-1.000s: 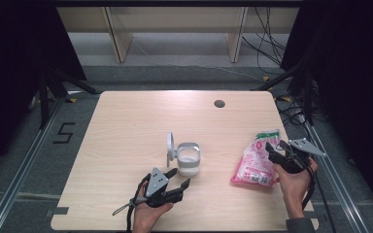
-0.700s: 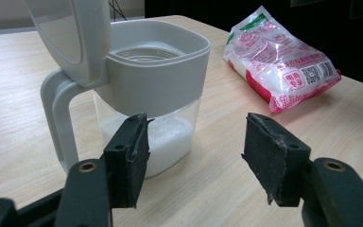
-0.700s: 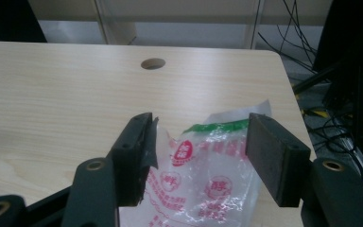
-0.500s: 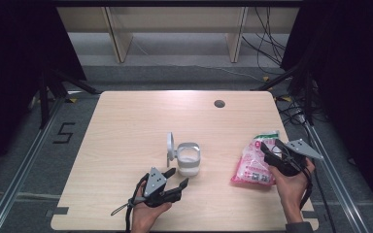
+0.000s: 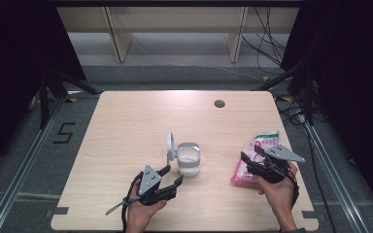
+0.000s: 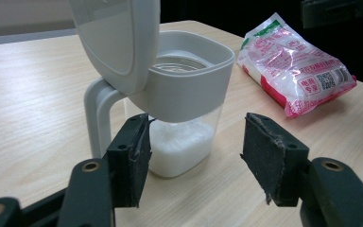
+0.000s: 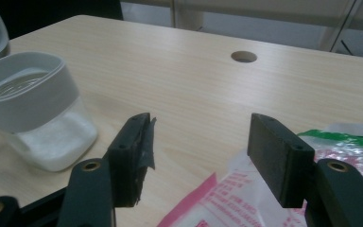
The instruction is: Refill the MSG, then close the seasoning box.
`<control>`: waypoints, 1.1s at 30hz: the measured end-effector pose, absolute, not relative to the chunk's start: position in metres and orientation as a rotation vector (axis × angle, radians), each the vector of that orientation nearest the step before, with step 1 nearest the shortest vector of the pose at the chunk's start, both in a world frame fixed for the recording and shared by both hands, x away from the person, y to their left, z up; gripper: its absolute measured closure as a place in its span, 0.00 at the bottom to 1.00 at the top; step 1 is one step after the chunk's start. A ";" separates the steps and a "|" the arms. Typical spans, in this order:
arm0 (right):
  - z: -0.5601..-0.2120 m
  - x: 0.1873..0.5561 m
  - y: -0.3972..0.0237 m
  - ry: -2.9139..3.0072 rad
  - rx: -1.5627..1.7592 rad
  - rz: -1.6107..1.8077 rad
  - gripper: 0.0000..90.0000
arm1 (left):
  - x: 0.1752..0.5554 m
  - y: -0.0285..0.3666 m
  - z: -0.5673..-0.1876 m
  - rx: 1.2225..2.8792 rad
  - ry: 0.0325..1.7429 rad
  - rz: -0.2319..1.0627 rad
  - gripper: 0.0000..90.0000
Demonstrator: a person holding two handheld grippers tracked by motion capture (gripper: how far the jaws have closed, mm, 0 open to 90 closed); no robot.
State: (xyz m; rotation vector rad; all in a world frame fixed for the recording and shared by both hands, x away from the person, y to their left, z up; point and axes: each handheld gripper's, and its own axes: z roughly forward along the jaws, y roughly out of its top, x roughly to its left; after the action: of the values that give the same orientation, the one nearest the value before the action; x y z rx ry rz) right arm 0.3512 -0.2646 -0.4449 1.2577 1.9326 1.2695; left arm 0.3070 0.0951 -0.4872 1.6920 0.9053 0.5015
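The right gripper (image 5: 246, 162) hovered over the pink bag (image 5: 252, 158); its fingers (image 7: 272, 151), just widening, stood released, bag below them. The left gripper (image 5: 171, 175) fingers (image 6: 131, 156) stood released near the container (image 6: 184, 104).

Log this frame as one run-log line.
left gripper: open, facing jar | right gripper: opening, over bag | jar lid: up

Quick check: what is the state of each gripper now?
Left gripper: open, holds nothing, jaws just short of the container.
Right gripper: open, jaws just been opening, above the bag, nothing gripped.
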 end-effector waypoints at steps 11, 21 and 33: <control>-0.452 0.342 -0.252 2.018 1.193 1.265 0.44 | 0.309 0.105 -0.483 1.722 0.902 0.560 0.52; -0.456 0.338 -0.253 2.061 1.160 1.248 0.43 | 0.314 0.114 -0.478 1.745 0.840 0.628 0.79; -0.459 0.332 -0.248 2.080 1.143 1.261 0.43 | 0.320 0.118 -0.475 1.707 0.857 0.711 0.99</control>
State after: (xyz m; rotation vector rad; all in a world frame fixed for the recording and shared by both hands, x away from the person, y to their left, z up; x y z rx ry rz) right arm 0.3325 -0.2480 -0.4588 1.1434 2.0800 1.2614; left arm 0.3204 0.1179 -0.4750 1.7073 0.8574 0.7110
